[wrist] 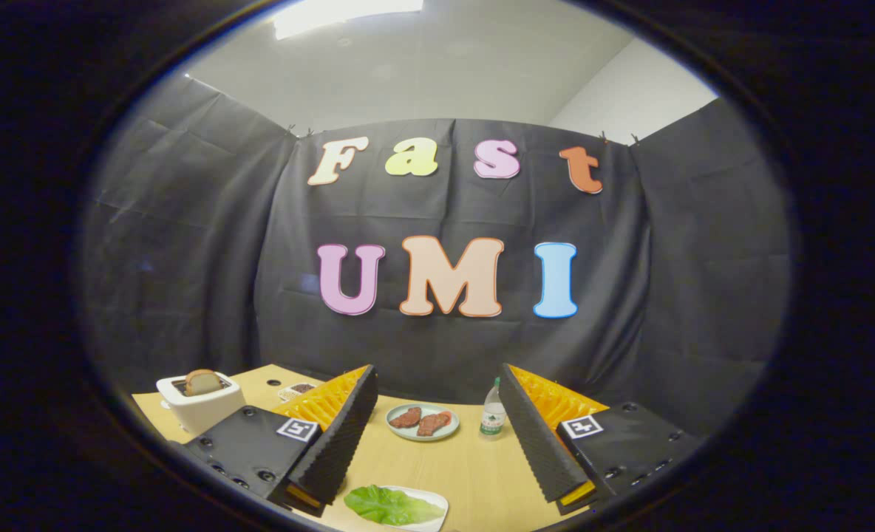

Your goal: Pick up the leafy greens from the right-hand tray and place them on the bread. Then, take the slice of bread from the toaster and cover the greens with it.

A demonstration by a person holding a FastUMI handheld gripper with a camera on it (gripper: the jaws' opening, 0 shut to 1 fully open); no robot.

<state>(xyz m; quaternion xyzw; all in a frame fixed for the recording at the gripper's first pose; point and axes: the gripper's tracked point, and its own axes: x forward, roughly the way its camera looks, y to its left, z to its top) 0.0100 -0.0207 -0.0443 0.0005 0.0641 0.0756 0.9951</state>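
My gripper (437,403) is open, held above the wooden table (474,473) with nothing between its fingers. Leafy greens (389,505) lie on a white tray (431,504) close below, between the two fingers and nearer the left one. A white toaster (201,403) stands beyond the left finger, with a slice of bread (202,382) sticking up out of its slot. The bread that takes the greens is hidden from me.
A pale round plate (423,422) with two brown meat slices sits ahead between the fingers. A small clear bottle (492,410) with a green cap stands beside the right finger. A small dish (295,389) of dark bits lies behind the left finger. Black cloth walls the table.
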